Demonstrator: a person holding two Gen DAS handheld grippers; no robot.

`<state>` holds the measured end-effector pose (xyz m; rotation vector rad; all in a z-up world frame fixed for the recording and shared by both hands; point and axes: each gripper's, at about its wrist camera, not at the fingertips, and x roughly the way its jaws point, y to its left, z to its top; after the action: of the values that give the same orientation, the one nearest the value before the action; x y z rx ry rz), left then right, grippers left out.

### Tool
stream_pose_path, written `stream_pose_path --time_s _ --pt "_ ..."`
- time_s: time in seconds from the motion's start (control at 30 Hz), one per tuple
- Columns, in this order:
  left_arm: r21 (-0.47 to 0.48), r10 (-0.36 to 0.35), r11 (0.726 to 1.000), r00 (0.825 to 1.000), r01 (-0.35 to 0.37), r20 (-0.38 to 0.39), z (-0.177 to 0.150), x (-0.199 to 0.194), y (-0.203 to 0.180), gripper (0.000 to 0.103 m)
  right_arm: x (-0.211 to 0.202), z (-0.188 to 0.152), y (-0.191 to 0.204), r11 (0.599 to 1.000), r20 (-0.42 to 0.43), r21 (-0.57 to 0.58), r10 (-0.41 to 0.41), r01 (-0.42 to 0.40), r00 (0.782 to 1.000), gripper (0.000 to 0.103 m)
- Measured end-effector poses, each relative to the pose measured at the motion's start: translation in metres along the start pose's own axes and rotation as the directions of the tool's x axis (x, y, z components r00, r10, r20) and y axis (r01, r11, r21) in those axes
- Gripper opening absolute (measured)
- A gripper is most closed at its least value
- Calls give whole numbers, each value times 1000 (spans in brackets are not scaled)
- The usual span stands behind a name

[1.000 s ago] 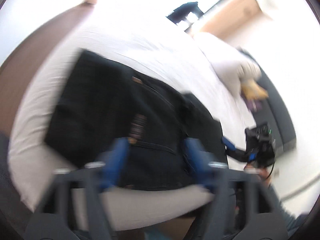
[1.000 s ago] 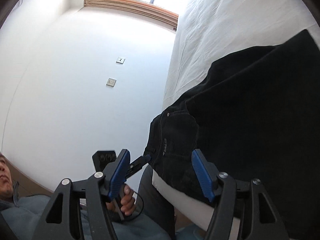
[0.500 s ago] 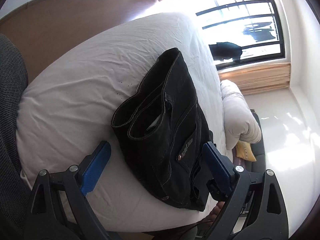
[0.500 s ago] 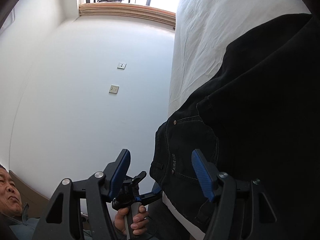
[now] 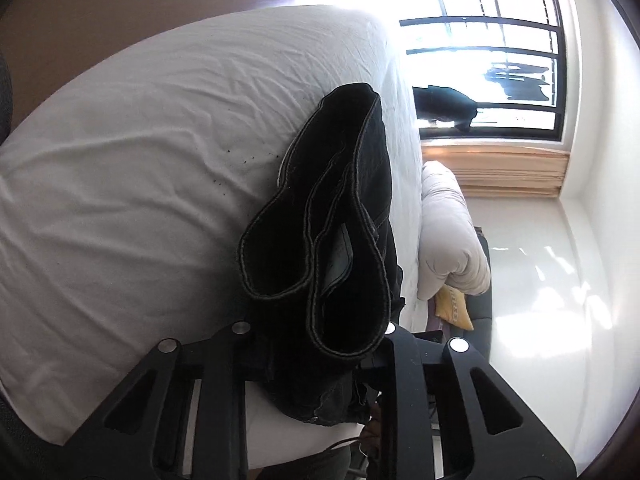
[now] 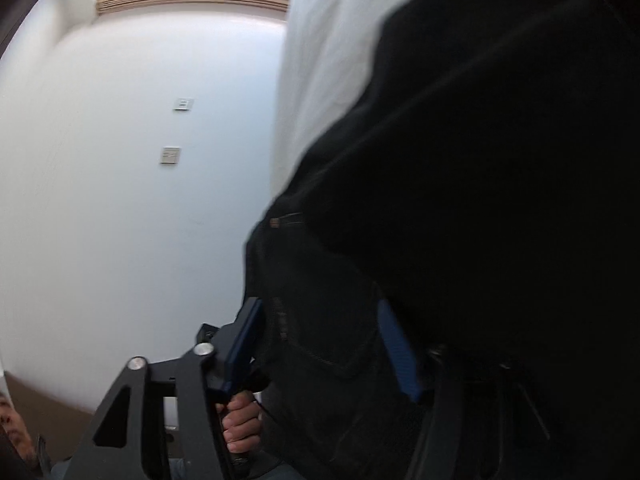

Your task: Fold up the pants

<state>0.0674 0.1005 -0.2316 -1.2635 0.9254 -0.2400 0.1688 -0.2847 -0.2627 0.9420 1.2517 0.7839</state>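
Black denim pants (image 5: 344,216) lie folded on the white bed (image 5: 140,168), their near end hanging over its edge. The left gripper (image 5: 316,332) points slightly downward along the bed; its jaws have just been closing and now clench the bunched hems between them, pads hidden by cloth. The right gripper (image 6: 320,344), also tilted down, has been closing with waistband fabric between its blue pads (image 6: 396,344), seemingly pinched. A hand (image 6: 240,424) grips the other tool's handle below.

Black-framed tongs (image 6: 320,344) with blue pads (image 6: 396,348), silver screws.
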Motion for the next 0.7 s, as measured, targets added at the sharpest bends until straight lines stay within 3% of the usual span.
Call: stream_pose_path --time_s 0.1,0.37,0.43,0.5,0.57,0.7 --pt "82 3 997 1000 -3 5 0 -2 -21 15 3 0 -11 998 16 57 -22 21 1000 19" --pt "293 20 956 1000 -26 22 -10 4 -92 14 7 -8 -7 999 61 26 -30 29 998 21" --pt "341 19 940 1000 -24 19 -13 9 -112 14 6 -9 0 1000 69 8 -25 24 997 40" --pt "403 20 915 1000 -24 14 -19 17 -137 14 0 -10 12 1000 95 -18 7 -6 995 78" --pt "468 30 883 1000 -30 8 -29 24 -163 14 -11 -10 23 999 120 -33 1 3 993 92" --pt "621 50 783 999 -28 -17 -61 58 -216 14 -40 -6 39 996 128 -71 57 -48 990 92"
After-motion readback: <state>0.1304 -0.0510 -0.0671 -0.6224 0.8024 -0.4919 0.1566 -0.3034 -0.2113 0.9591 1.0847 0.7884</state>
